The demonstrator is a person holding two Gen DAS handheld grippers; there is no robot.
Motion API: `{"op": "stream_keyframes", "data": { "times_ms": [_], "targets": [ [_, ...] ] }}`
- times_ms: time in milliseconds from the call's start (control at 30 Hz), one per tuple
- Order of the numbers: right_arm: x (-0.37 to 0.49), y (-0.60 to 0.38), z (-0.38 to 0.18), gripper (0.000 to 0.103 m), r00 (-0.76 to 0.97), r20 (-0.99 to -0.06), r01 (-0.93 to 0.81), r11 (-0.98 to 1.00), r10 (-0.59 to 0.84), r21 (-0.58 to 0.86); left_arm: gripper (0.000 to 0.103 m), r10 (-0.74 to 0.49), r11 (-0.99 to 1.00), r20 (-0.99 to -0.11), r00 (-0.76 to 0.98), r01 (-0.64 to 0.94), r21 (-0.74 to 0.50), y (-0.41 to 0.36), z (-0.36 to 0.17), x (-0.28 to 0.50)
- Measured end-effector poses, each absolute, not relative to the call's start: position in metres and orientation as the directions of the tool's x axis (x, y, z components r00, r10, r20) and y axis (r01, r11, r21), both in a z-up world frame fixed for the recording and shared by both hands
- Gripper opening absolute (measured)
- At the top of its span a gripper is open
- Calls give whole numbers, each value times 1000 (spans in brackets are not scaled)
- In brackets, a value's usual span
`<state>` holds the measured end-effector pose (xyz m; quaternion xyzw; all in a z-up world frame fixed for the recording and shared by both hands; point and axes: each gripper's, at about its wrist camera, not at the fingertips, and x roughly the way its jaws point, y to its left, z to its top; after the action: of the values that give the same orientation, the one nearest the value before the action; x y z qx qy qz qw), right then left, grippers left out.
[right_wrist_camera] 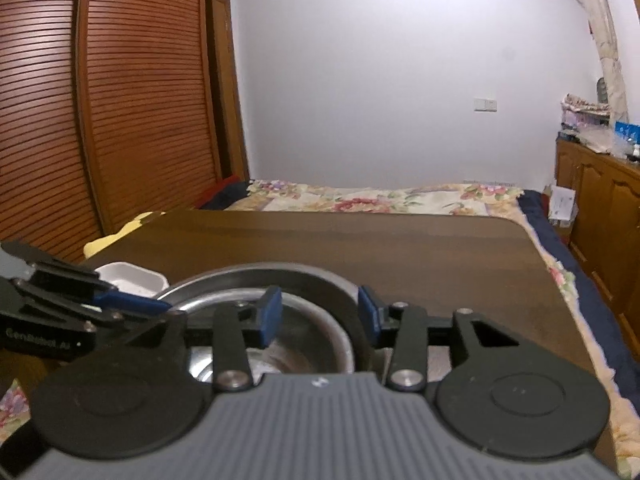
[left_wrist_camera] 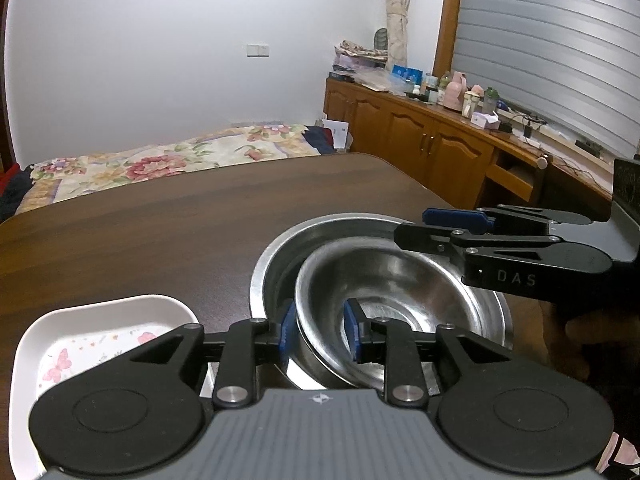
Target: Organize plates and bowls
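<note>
a: dark wood table (left_wrist_camera: 160, 216), lower centre of frame: small steel bowl (left_wrist_camera: 400, 280) nested in the large bowl (left_wrist_camera: 280, 252).

b: left gripper (left_wrist_camera: 320, 330) straddles its near rim, pads slack; right gripper (right_wrist_camera: 318, 314) likewise part-open, holding nothing. white plate (left_wrist_camera: 100, 320) lower left.

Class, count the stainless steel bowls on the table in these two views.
2. The larger bowl sits on the table right of the white tray; the smaller bowl is nested inside it, tilted. Any others beneath would be hidden.
</note>
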<state>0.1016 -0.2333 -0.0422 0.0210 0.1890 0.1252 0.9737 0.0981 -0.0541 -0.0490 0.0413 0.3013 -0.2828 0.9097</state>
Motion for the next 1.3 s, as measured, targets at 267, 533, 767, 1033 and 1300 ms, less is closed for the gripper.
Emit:
{"op": "stream_keyframes", "data": {
  "times_ms": [267,533,767,1033,1300],
  "targets": [
    [94,-240,-36,49,902,-365,-209,972,232,102,60,-461,862,-530,711,500,-79,-53,-34,90],
    [80,-242,-32,84,924,-312,-202,975,222,96,95,-402,903,-474,783,425,-63,-48,-29,76],
    [85,-240,-50,99,918,-315,-216,970,241,114,96,-362,924,-455,814,377,-60,-47,-44,71],
    [90,-243,-61,99,908,-334,-218,965,255,145,94,-360,925,-476,802,373,-72,-52,-56,80],
    [89,-239,-64,92,902,-340,-221,961,266,165,72,-371,921,-504,780,378,-95,-50,-67,84]
  ]
}}
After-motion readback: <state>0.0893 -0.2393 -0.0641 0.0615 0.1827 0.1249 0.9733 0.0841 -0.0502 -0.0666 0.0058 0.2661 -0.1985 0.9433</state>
